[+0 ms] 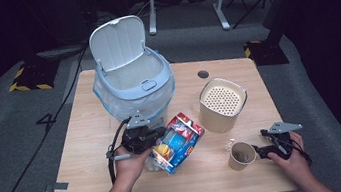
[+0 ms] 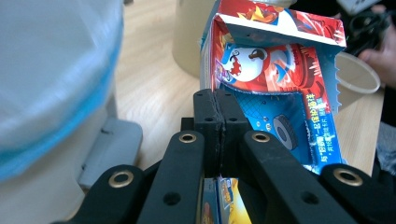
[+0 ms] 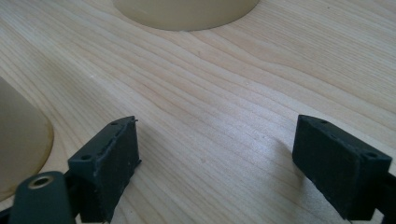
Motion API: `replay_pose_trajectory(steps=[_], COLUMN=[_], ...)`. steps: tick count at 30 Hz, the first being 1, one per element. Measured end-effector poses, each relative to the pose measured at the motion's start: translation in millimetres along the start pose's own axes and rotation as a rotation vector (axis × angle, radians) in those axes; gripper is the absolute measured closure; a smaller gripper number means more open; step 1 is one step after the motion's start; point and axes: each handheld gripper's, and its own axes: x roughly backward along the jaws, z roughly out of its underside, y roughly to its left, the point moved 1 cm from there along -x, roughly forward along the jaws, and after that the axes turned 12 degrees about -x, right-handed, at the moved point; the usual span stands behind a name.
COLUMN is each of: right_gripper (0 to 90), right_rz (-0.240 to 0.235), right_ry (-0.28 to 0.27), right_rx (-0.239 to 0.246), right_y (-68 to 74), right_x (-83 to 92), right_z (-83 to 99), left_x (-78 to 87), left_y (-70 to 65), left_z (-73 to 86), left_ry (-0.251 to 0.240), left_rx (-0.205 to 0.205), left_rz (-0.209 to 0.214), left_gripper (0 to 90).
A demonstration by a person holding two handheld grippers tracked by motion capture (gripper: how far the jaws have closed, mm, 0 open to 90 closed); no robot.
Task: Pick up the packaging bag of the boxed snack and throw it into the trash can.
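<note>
Closed tight on the edge of the box (image 2: pixel 275 93), my left claw (image 2: pixel 219 116) held it tilted above the table (image 1: pixel 87 163), just beside the bin (image 1: pixel 133 81). Near the cup (image 1: pixel 242 155), my right claw (image 3: pixel 215 158) stood open, holding nothing.

The left forearm is extended from the bottom edge of the high view, angled up and to the right, with the left hand (image 1: pixel 130 164) wrapped around the body of the left tool (image 1: pixel 157 143). The jaws of that tool are pressed together, as is seen in the left gripper view, and a box (image 2: pixel 275 93) is pinched at its edge between them. The right hand (image 1: pixel 290 157) is held low at the right, with its forearm coming in from the lower right corner. The right tool (image 1: pixel 262 150) is pointed left, and its jaws are spread wide apart with nothing between them.
</note>
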Motion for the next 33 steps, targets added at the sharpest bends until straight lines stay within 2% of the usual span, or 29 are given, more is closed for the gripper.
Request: replay_pose_trajectory(steps=[7, 14, 16, 25, 28, 33], right_gripper=[14.6, 14.6, 14.6, 14.6, 14.5, 14.5], right_rz=[0.0, 0.0, 0.0, 0.001, 0.001, 0.001], right_ry=[0.0, 0.0, 0.0, -0.002, -0.002, -0.002], right_rx=[0.0, 0.0, 0.0, -0.001, -0.001, -0.001], right_y=[0.0, 0.0, 0.0, 0.1, 0.1, 0.1], right_x=[0.0, 0.0, 0.0, -0.1, -0.1, -0.1], right_z=[0.0, 0.0, 0.1, 0.1, 0.1, 0.1], left_x=[18.9, 34.6, 39.6, 63.0, 69.0, 83.8], left_y=[5.7, 10.1, 12.8, 20.9, 23.6, 29.9], left_z=[-18.9, -36.8, -41.9, -66.2, -74.1, -88.1], left_ry=[-0.07, -0.104, -0.109, -0.16, -0.159, -0.195], left_rx=[-0.035, -0.064, -0.085, -0.111, -0.129, -0.128], left_rz=[-0.011, -0.02, -0.034, -0.076, -0.091, -0.131], left_gripper=[89.2, 89.2, 89.2, 89.2, 89.2, 89.2])
